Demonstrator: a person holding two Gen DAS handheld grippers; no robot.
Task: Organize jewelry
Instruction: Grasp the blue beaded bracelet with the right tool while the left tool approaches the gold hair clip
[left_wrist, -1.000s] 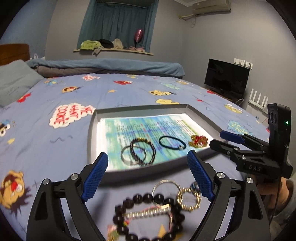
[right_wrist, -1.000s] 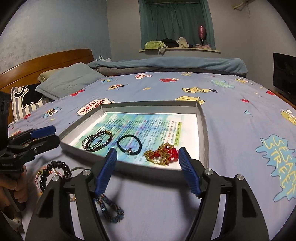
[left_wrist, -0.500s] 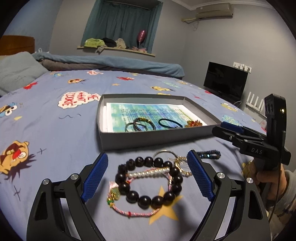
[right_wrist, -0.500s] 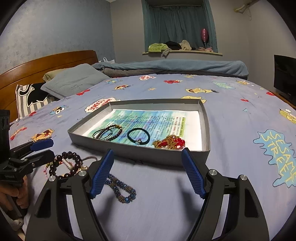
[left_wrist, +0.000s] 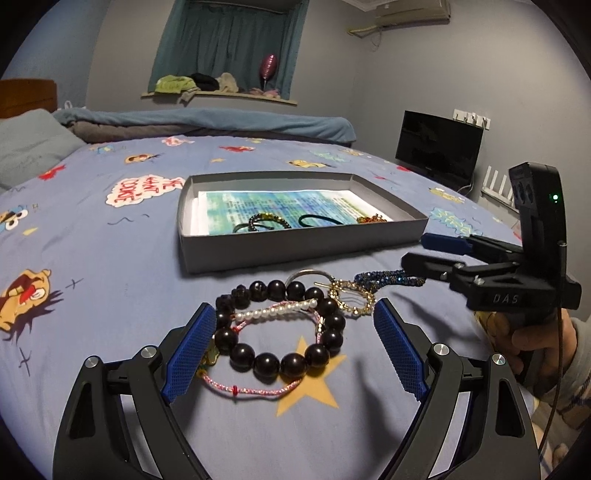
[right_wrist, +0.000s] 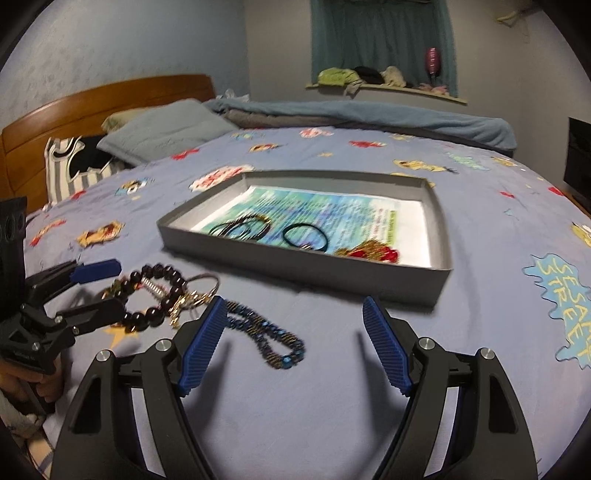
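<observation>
I hold both grippers wide and empty — left gripper (left_wrist: 291, 350) brackets the black bead bracelet (left_wrist: 280, 328), right gripper (right_wrist: 291, 347) the blue beaded chain (right_wrist: 266, 334) — ready for the tray (left_wrist: 295, 251).

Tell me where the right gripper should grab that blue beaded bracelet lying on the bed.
Probably the blue beaded bracelet's near looped end, coming down from above. It lies flat and stretched out on the bedsheet, and that end sits clear of the jewelry pile and between the right gripper's open fingers.

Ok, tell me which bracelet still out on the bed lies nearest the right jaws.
The blue beaded bracelet, lying alone just beyond the right gripper's left pad; the black bead bracelet sits further left in a tangle by the left gripper.
</observation>
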